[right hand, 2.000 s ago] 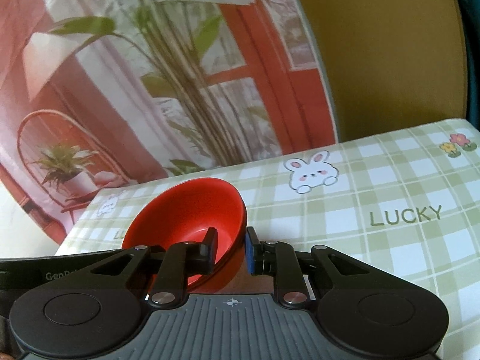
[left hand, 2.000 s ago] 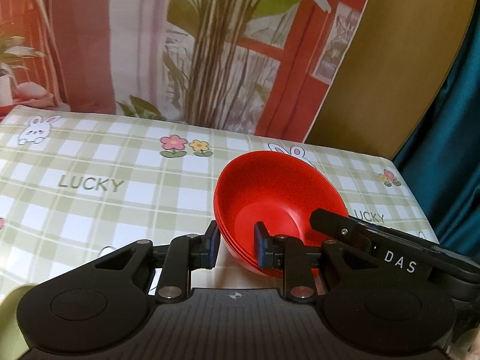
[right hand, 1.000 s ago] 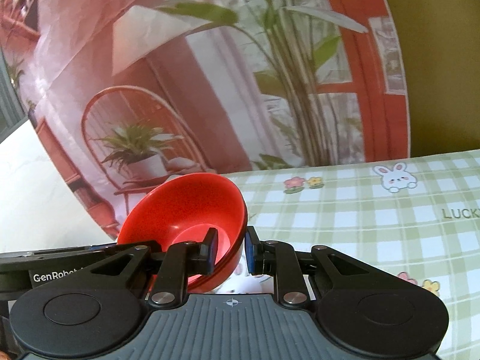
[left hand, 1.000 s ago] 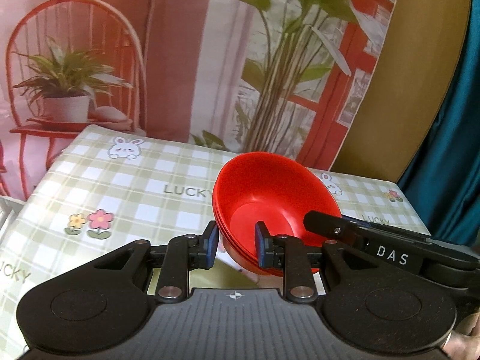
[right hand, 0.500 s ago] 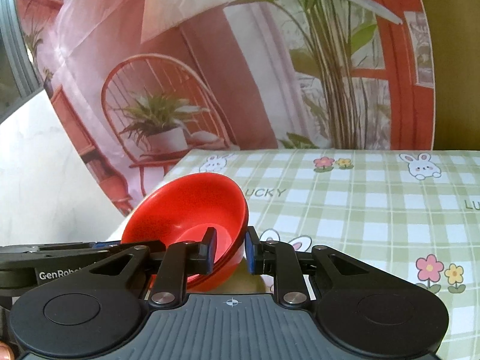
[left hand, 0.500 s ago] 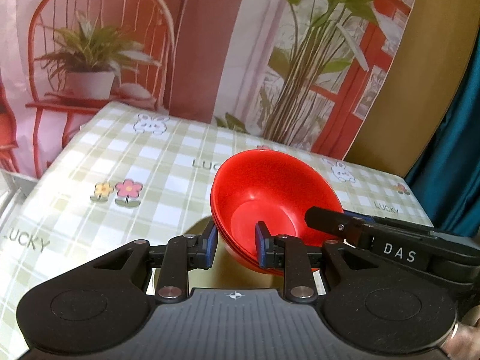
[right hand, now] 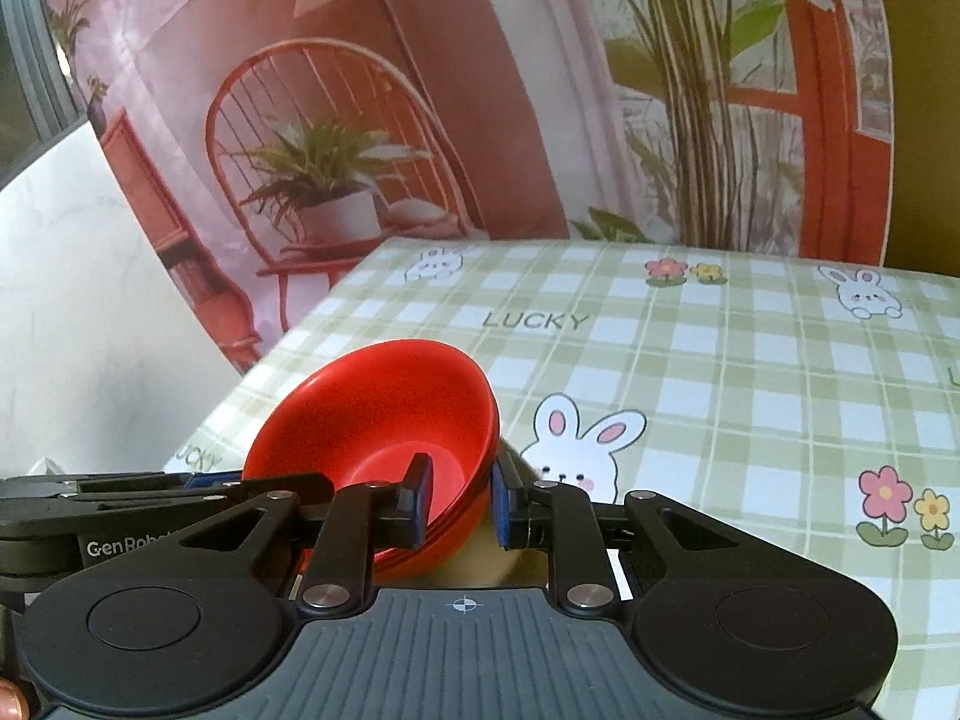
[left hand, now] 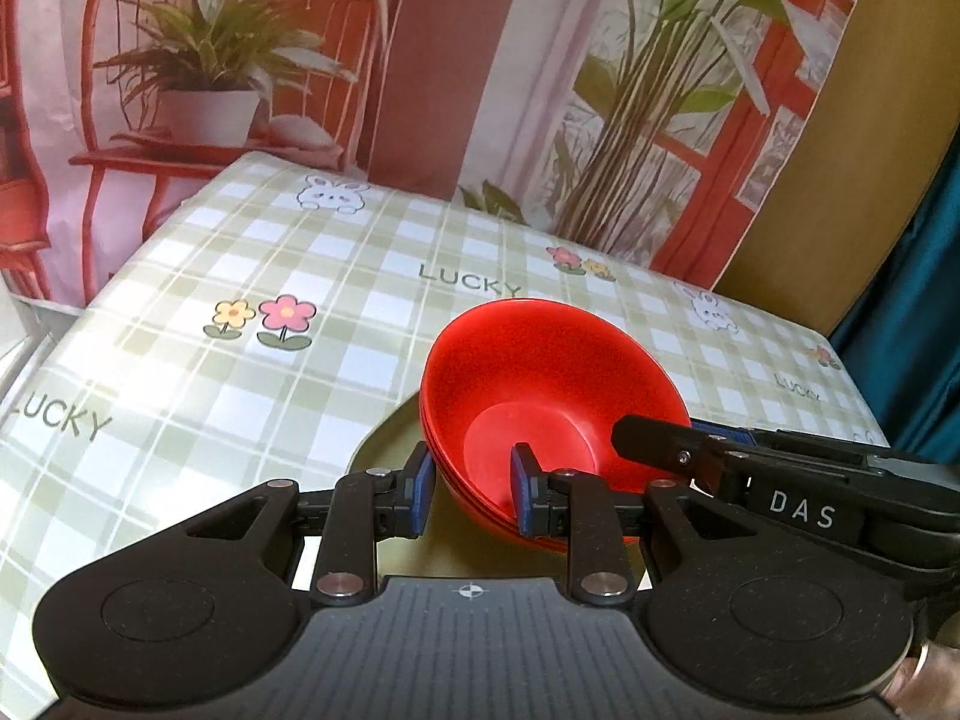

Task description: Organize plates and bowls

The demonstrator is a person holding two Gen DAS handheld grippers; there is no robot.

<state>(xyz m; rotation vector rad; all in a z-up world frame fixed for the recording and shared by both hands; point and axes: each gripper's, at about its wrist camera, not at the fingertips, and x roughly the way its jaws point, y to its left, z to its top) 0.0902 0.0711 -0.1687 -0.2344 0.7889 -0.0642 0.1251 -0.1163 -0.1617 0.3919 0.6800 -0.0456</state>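
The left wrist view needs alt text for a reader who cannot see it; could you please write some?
The left tongs grip the near rim of a stack of red bowls, with the right tongs clamped on its right rim. Beneath lies a pale green plate on a green checked tablecloth printed with rabbits, flowers and "LUCKY".

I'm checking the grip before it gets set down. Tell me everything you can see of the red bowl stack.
The red bowl stack looks like glossy plastic: several nested rims show at its side. It tilts, open side up. The left gripper and right gripper each clamp the wall on opposite sides, one finger inside. A pale green plate lies below; contact is unclear.
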